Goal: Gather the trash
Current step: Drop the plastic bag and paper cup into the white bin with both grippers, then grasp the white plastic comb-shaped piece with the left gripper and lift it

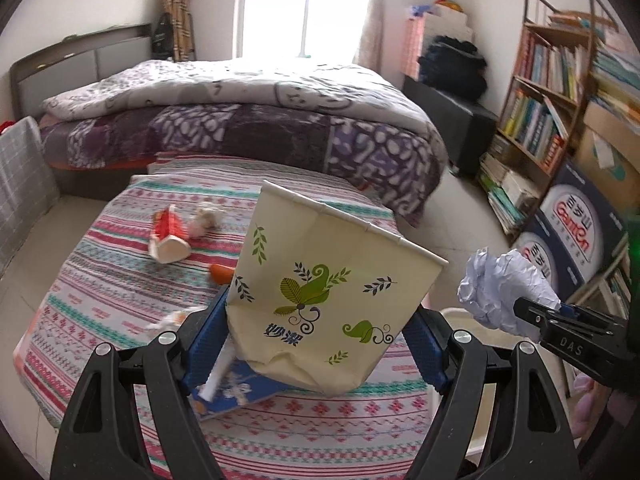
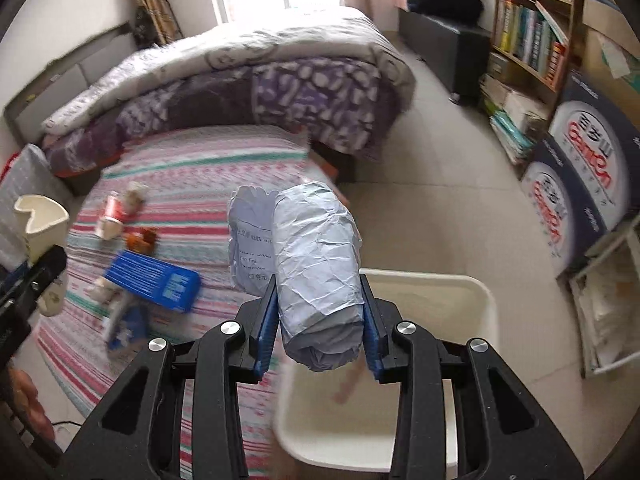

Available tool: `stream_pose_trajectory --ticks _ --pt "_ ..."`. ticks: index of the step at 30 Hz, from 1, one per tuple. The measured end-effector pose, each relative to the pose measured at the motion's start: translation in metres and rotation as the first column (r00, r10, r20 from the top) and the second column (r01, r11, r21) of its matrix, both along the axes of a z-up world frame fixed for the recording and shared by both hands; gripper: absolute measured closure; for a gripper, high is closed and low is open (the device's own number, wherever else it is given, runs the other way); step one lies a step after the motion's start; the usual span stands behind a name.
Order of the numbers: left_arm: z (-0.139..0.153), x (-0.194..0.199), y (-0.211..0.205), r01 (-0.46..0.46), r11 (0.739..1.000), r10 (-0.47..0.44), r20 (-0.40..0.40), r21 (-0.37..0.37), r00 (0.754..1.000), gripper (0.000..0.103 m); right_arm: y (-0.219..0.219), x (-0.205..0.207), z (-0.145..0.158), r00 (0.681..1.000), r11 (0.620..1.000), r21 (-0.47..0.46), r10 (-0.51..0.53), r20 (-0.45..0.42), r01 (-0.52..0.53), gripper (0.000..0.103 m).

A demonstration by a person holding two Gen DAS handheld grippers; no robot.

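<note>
My left gripper [image 1: 318,334] is shut on a crushed cream paper cup [image 1: 324,280] with green leaf print, held above the striped table [image 1: 100,280]. My right gripper [image 2: 320,320] is shut on a crumpled ball of pale blue-white paper [image 2: 316,256], held over the near edge of a cream bin [image 2: 472,320] beside the table. The paper ball and right gripper also show in the left wrist view [image 1: 504,292]. The cup shows at the left of the right wrist view [image 2: 40,224]. On the table lie a red crushed cup [image 1: 168,236], a blue box [image 2: 154,280] and small scraps.
A bed with a purple quilt [image 1: 260,136] stands behind the table. A bookshelf [image 1: 548,92] and blue cartons [image 1: 572,224] line the right wall. Tiled floor [image 2: 440,160] lies between the bed and the shelf. A black cabinet [image 1: 452,116] stands at the back.
</note>
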State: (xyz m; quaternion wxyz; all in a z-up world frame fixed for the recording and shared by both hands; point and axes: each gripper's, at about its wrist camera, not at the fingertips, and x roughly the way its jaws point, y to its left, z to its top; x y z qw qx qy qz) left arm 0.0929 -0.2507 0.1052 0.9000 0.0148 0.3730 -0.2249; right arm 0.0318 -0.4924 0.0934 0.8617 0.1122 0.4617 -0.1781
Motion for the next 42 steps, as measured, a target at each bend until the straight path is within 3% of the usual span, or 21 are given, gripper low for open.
stream_pose_trajectory --ticks 3,6,10,19,27,35,42 --pt "-0.003 -0.008 -0.019 0.04 0.999 -0.04 -0.003 0.008 0.999 0.025 -0.012 -0.008 -0.006 0.999 1.0 -0.015 -0.016 -0.046 0.016 0.065" --pt "-0.006 -0.015 -0.038 0.084 0.996 -0.084 -0.008 0.014 0.996 0.025 -0.025 -0.018 -0.008 0.997 0.998 -0.037 -0.051 -0.063 0.048 0.055" --pt "-0.011 -0.025 -0.061 0.133 0.991 -0.133 -0.012 0.026 0.991 0.025 -0.044 -0.031 -0.002 0.994 0.994 -0.049 -0.1 -0.044 0.098 0.041" --pt "-0.022 -0.041 -0.099 0.211 0.977 -0.209 -0.035 0.036 0.977 0.025 -0.08 -0.054 0.01 0.978 0.977 -0.05 -0.208 0.01 0.209 0.024" --pt "-0.031 -0.051 -0.127 0.263 0.965 -0.26 -0.071 0.027 0.963 0.024 -0.101 -0.069 0.014 0.959 0.958 -0.05 -0.282 0.036 0.283 0.015" --pt "-0.04 -0.063 -0.15 0.351 0.936 -0.35 -0.139 -0.022 0.926 0.017 -0.116 -0.077 0.019 0.939 0.94 -0.034 -0.338 0.068 0.341 0.01" --pt "-0.041 -0.06 -0.146 0.341 0.939 -0.343 -0.163 -0.041 0.925 0.013 -0.107 -0.068 0.02 0.946 0.947 -0.019 -0.318 0.068 0.32 0.009"
